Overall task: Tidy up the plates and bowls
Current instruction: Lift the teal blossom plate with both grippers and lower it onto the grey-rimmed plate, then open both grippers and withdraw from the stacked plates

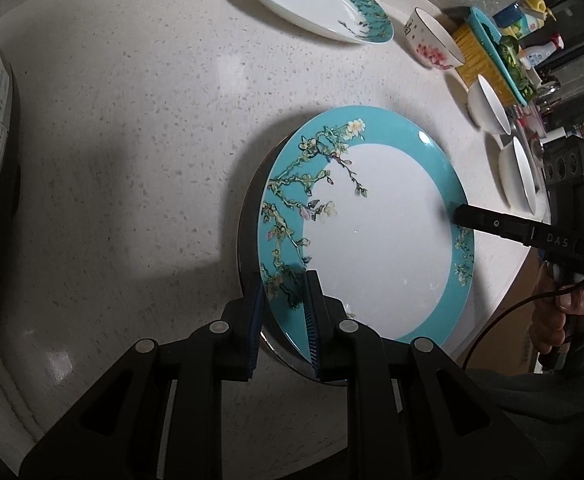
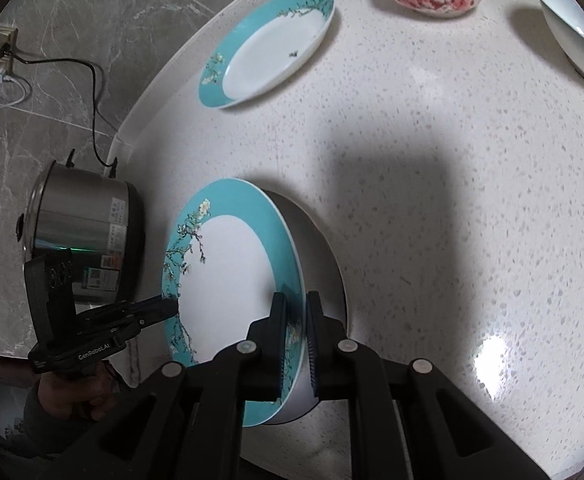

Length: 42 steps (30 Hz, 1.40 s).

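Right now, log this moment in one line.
held: teal plate | left gripper: shut on rim | right gripper: shut on opposite rim | second teal plate: on counter

both grippers are matte black plastic, with round silver rivets at the joints and ribbed blue pads on the fingers (image 1: 311, 320). the right gripper (image 1: 457, 214) carries white letters "das" and a thin black cable; the left gripper (image 2: 172, 304) reads "genrobot.ai". the person wears grey sleeves (image 1: 531, 396)

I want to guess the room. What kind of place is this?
Most likely a home kitchen: plates and bowls sit on a speckled stone counter, with a steel cooker plugged in nearby.
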Available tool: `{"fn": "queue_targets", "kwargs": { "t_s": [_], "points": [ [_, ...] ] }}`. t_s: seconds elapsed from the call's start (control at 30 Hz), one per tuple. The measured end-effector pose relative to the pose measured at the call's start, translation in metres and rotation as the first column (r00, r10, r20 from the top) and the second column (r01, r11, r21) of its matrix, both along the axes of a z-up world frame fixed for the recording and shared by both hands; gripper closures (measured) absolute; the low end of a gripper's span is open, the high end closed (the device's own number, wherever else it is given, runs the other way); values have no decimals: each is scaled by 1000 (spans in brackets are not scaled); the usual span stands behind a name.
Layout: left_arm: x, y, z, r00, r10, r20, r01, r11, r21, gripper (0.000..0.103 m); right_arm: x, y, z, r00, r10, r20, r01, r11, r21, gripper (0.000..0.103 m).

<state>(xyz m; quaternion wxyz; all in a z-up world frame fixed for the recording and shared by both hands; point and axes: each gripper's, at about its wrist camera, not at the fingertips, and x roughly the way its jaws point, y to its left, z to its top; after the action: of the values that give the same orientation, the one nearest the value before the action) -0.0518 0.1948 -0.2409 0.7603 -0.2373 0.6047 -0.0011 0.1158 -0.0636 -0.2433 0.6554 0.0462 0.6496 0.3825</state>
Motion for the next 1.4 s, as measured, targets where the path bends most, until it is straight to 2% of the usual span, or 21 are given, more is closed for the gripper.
{"fn": "queue_targets", "kwargs": {
  "t_s": [0.3, 0.47, 0.63, 0.83, 0.97, 1.03, 1.4],
  "points": [
    [5, -13, 4, 998, -59, 10, 58, 993, 105, 86, -10, 5, -6, 999, 18, 50, -15, 998, -59, 88],
    [7, -28, 6, 994, -106, 13, 102, 976, 194, 83, -11, 6, -6, 996, 32, 78, -26, 996, -83, 87],
    [6, -39, 7, 991, -131, 10, 125, 962, 243, 82, -18, 15, -3, 989, 60, 136, -42, 991, -131, 85],
    [7, -51, 7, 988, -154, -4, 148, 942, 302, 81, -33, 31, 3, 960, 140, 240, -82, 968, -236, 80],
    [7, -64, 5, 983, -180, -20, 175, 915, 365, 80, -41, 39, 4, 940, 181, 289, -92, 951, -296, 78],
    [8, -67, 5, 983, -182, -17, 175, 913, 370, 78, -45, 45, 3, 923, 214, 319, -100, 936, -338, 77],
    [5, -68, 2, 984, -178, -5, 164, 897, 410, 74, -64, 59, 2, 873, 283, 398, -110, 908, -404, 76]
  ]
}}
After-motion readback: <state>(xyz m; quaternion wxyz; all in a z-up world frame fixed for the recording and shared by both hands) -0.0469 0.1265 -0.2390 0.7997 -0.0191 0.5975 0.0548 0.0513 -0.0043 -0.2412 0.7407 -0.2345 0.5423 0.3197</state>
